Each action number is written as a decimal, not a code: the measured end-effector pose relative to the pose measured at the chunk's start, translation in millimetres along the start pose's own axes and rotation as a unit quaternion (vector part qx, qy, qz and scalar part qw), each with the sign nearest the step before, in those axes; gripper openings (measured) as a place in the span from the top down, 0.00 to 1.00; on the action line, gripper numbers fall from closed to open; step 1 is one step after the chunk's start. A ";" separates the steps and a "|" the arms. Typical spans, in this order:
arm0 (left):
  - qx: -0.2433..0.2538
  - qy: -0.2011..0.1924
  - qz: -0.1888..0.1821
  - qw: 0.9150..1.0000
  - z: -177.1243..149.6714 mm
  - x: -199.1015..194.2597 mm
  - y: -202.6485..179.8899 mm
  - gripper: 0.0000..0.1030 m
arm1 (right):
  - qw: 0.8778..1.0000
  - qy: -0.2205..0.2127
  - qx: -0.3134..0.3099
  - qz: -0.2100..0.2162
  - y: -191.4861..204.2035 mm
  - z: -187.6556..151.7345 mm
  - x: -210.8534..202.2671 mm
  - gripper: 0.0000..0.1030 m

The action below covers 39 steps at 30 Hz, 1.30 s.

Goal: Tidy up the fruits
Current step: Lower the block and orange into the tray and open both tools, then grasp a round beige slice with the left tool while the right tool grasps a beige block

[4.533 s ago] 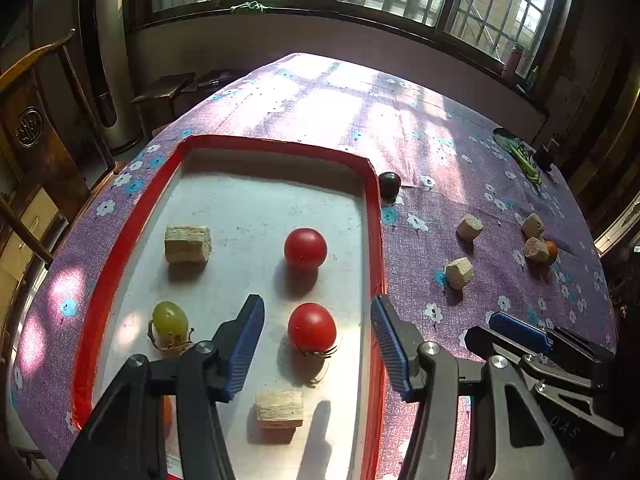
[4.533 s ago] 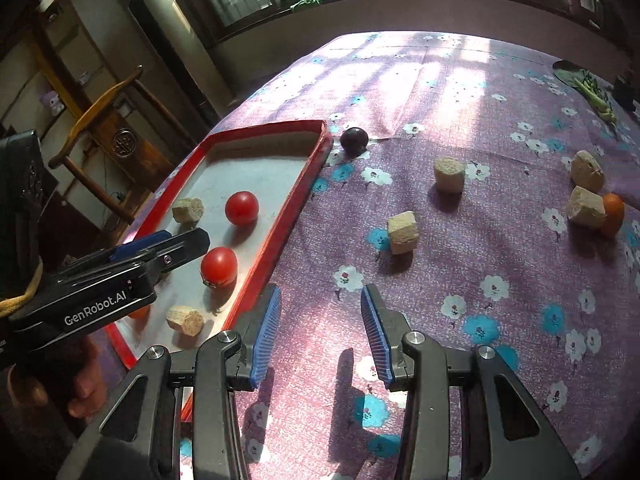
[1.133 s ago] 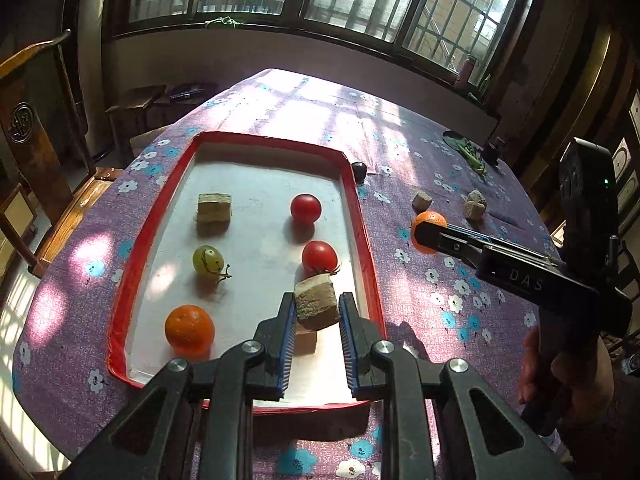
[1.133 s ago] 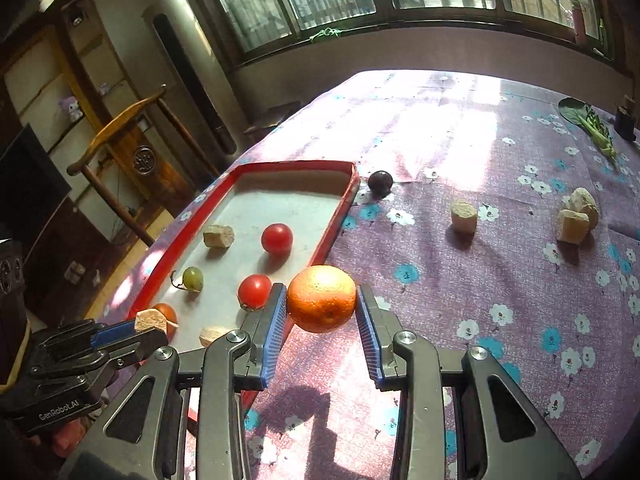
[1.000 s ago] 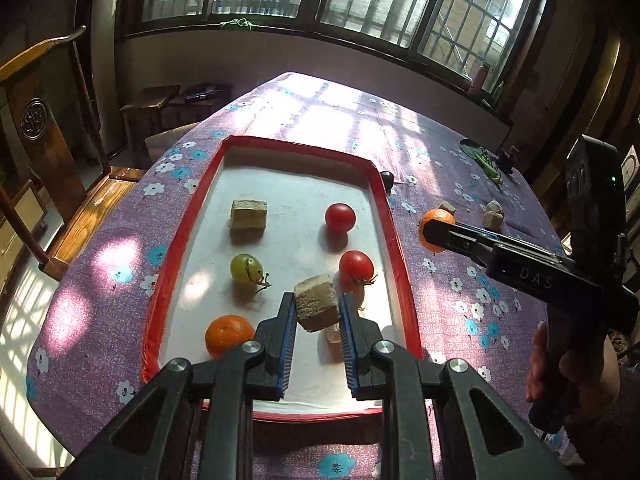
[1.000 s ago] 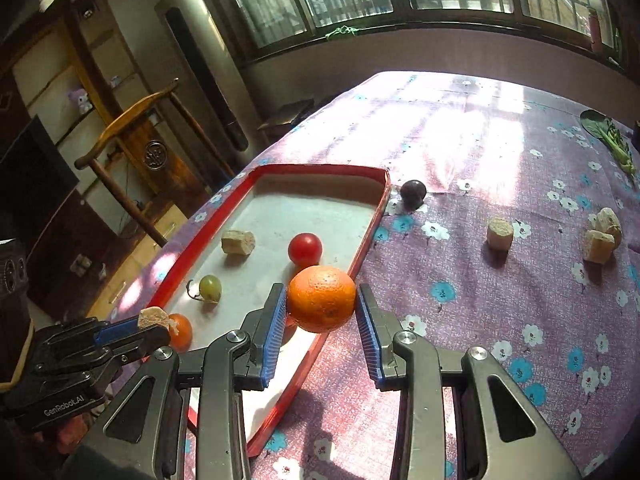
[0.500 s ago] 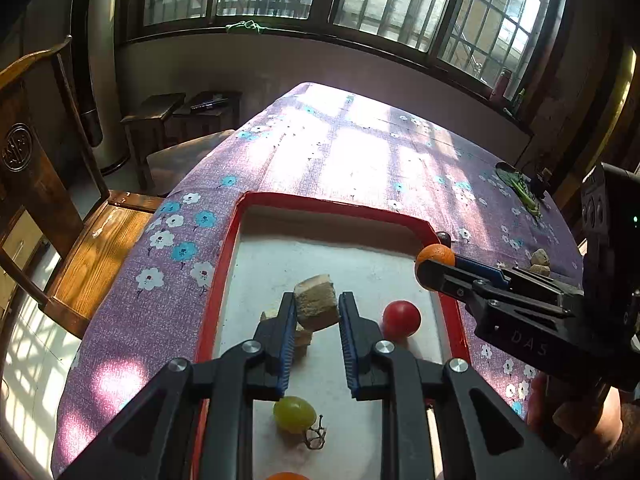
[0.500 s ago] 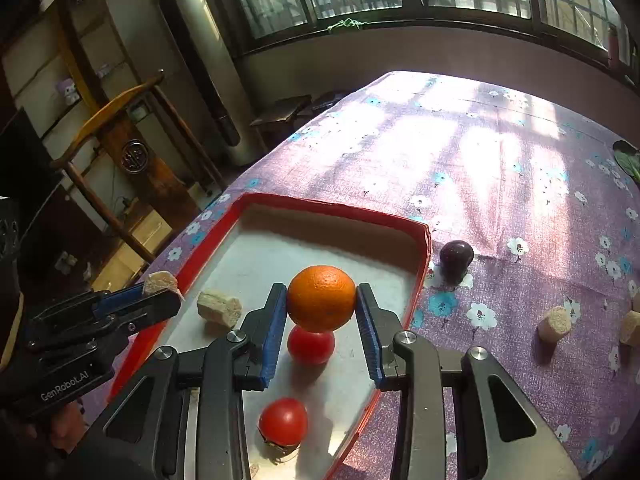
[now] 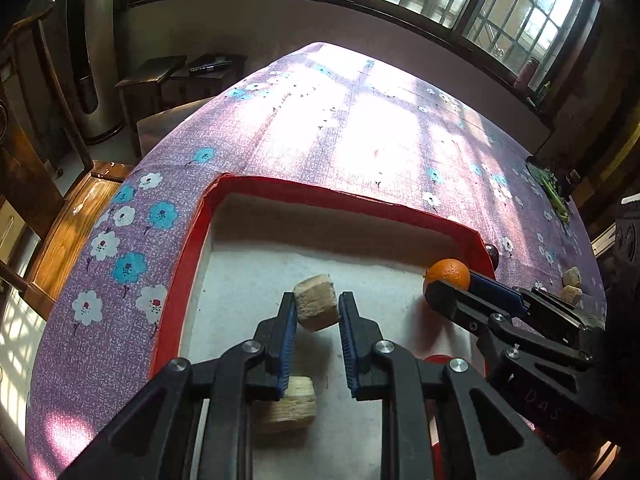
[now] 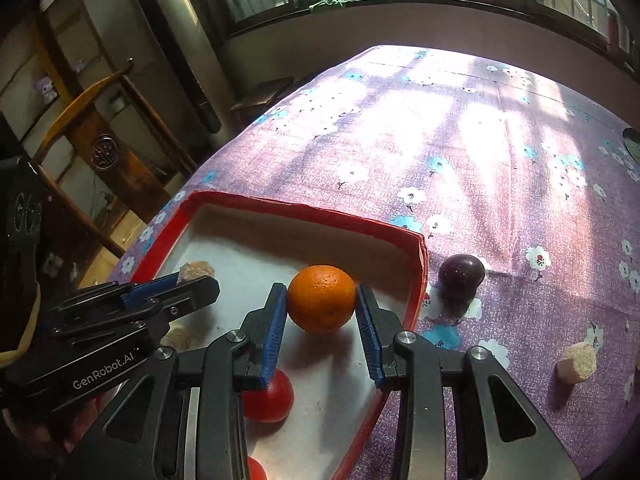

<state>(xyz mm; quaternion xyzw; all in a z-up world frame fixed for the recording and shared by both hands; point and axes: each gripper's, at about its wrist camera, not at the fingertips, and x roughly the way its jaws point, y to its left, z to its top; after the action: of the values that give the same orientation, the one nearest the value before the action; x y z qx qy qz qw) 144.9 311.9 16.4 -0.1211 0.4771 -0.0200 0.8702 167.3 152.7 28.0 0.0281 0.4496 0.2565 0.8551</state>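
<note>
Closest in, the left hand-held gripper (image 9: 317,314) has its blue pads clamped on a tan block (image 9: 316,302), held up over the red-rimmed tray (image 9: 188,256). Right under it another tan chunk (image 9: 288,404) sits on the tray floor, half hidden by the gripper frame. The right hand-held gripper (image 10: 322,320) is squeezing an orange (image 10: 322,297) above the tray's far right corner; can't tell if it's touching the floor or hovering. Below it a red tomato (image 10: 272,398) peeks out, mostly covered by the left finger, and a second red one (image 10: 256,470) is cut off by the gripper body at the bottom edge. Just outside the tray wall, a dark plum (image 10: 460,276) rests on the purple flowered bench (image 10: 500,160). Farther right there's a tan piece (image 10: 578,368) on the cloth. The windows behind are blown out by glare.
</note>
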 end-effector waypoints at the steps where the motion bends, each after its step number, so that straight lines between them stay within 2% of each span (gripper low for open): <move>1: 0.001 0.001 0.001 1.000 0.5 1.4 -0.4 0.77 | 1.000 0.000 -0.002 -0.001 0.7 0.5 1.1 0.67; 14: 0.027 0.003 0.023 0.999 -0.5 7.7 -11.6 0.77 | 1.000 0.001 -0.010 -0.007 1.6 -0.4 4.2 0.66; 18: 0.025 0.008 0.022 0.999 -0.5 6.8 -10.7 0.75 | 1.000 0.002 -0.013 -0.014 2.4 -1.5 2.7 0.61; 25: 0.023 0.010 0.027 0.999 -6.7 -1.0 -8.3 0.75 | 1.000 -0.001 -0.011 -0.014 2.4 -5.7 -5.9 0.61; 30: 0.017 0.003 0.035 0.999 -11.9 -13.2 -8.4 0.68 | 1.000 -0.001 0.013 0.002 0.1 -13.2 -22.1 0.61; 36: 0.019 -0.006 0.034 0.999 -18.8 -30.3 -24.5 0.68 | 0.998 -0.012 0.049 0.028 -16.9 -32.6 -60.1 0.60; 39: 0.027 -0.014 0.029 0.999 -22.9 -39.1 -45.1 0.68 | 0.997 -0.028 0.066 0.021 -39.9 -46.2 -83.6 0.60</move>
<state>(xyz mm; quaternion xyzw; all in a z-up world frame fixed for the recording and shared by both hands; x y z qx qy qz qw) 108.2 269.6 47.3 -0.0841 0.4677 -0.0057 0.8798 108.9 70.9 52.5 0.1010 0.4408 0.2428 0.8582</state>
